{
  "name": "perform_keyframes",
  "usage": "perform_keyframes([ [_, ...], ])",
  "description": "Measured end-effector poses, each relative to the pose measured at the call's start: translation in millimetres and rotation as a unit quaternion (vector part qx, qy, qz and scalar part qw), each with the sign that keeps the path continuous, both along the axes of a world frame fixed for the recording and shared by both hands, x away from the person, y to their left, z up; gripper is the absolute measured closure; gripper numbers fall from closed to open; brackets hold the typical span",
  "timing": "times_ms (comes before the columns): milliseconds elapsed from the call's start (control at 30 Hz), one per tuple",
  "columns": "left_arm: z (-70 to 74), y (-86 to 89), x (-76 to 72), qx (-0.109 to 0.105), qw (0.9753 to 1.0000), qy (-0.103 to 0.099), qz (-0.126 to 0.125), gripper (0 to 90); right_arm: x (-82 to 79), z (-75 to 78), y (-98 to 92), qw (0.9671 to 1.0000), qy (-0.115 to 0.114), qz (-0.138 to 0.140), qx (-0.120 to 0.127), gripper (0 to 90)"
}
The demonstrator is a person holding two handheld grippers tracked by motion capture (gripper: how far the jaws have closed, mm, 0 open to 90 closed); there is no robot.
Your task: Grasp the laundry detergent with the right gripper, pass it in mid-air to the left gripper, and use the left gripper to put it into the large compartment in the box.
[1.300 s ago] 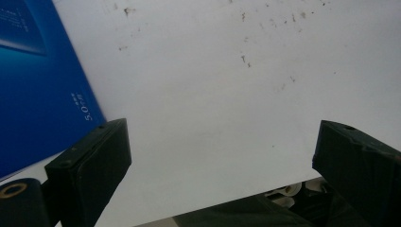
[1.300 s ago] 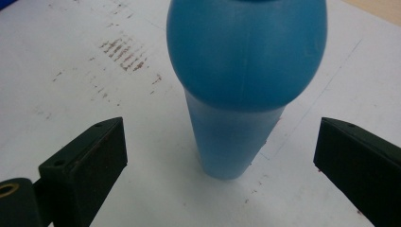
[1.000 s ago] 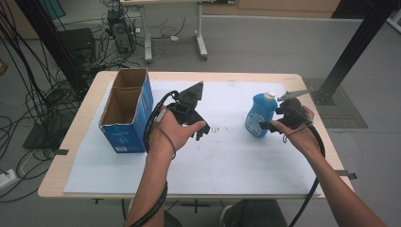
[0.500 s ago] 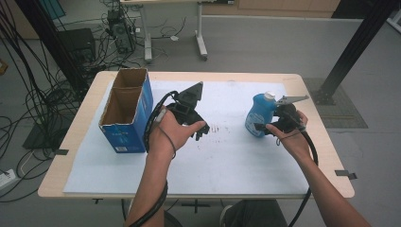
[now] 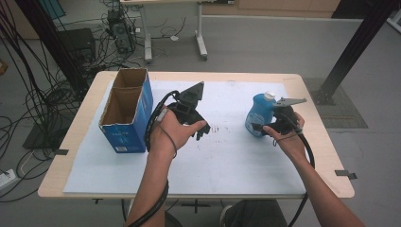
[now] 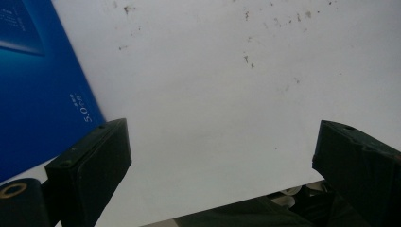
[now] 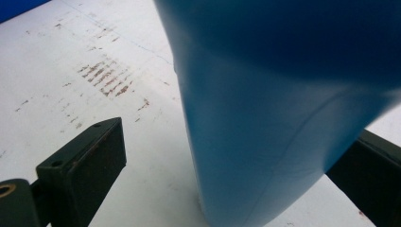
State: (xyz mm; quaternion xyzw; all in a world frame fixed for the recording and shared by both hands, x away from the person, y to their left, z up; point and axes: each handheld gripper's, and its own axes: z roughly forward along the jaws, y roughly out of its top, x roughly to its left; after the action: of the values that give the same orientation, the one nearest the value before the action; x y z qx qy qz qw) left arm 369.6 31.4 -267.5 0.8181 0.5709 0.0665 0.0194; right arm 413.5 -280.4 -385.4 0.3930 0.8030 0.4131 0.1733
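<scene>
Blue bottle [image 7: 283, 118] sits between our right gripper's [image 5: 265, 128] 2 spread jaws, not clamped; left gripper [image 6: 222, 175] hangs released over white paper [image 6: 213, 94], beside the box [image 5: 125, 111].

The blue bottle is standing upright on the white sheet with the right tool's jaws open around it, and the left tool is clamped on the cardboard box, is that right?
Not quite. The left tool grips nothing: the left gripper view shows its jaws open over bare white sheet, the cardboard box off to one side. The rest holds: the blue bottle stands upright on the sheet between the right tool's open jaws.
</scene>
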Motion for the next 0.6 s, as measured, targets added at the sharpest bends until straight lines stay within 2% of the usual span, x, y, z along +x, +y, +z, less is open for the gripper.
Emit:
perform_keyframes([
  [600,-0.9,-2.7,1.1,0.002,1.0,0.002,-0.002,5.5,0.4,0.8,0.8,0.9998,-0.018,-0.003,0.007,2.4],
])
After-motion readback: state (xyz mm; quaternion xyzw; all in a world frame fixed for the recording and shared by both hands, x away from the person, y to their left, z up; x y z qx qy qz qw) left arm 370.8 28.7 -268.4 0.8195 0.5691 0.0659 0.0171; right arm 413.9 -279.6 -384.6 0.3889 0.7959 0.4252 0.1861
